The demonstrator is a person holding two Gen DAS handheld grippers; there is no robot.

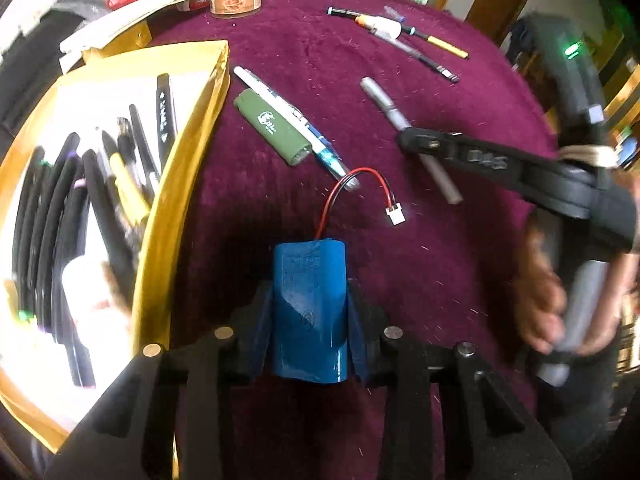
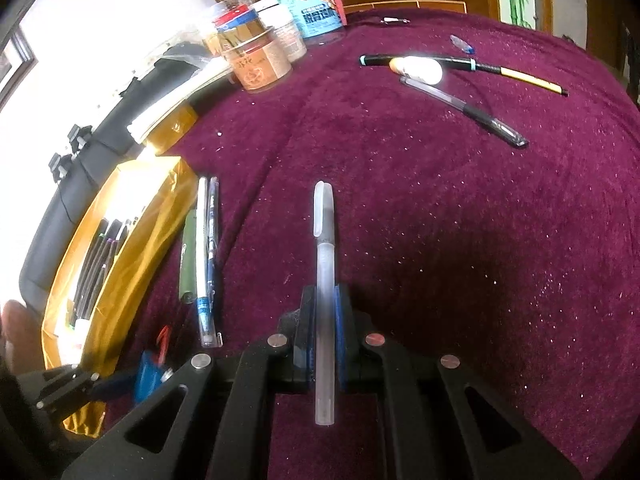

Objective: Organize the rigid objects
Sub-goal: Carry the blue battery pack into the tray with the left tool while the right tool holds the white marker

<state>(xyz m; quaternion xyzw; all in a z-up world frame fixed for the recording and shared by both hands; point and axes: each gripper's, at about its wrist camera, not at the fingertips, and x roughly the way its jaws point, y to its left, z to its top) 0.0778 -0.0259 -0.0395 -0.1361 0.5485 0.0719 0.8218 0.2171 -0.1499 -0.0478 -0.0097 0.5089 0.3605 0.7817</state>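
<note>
A maroon tablecloth (image 2: 400, 184) carries scattered pens (image 2: 464, 108), a green lighter (image 1: 273, 127) and a yellow box (image 1: 176, 184).

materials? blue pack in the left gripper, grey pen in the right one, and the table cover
Blue pack: likely battery cells in glossy plastic shrink wrap; wrinkles, sheen, red and black leads.
Grey pen: frosted translucent plastic, matte, by its cloudy barrel.
Table cover: maroon napped fabric, velvet-like; fuzzy pile flecked with lint.

Black plastic two-finger left gripper (image 1: 308, 312) – blue pads, round silver bolt heads; matching black right gripper (image 2: 325, 328) – grey cylindrical handle, embossed lettering, green LED.
</note>
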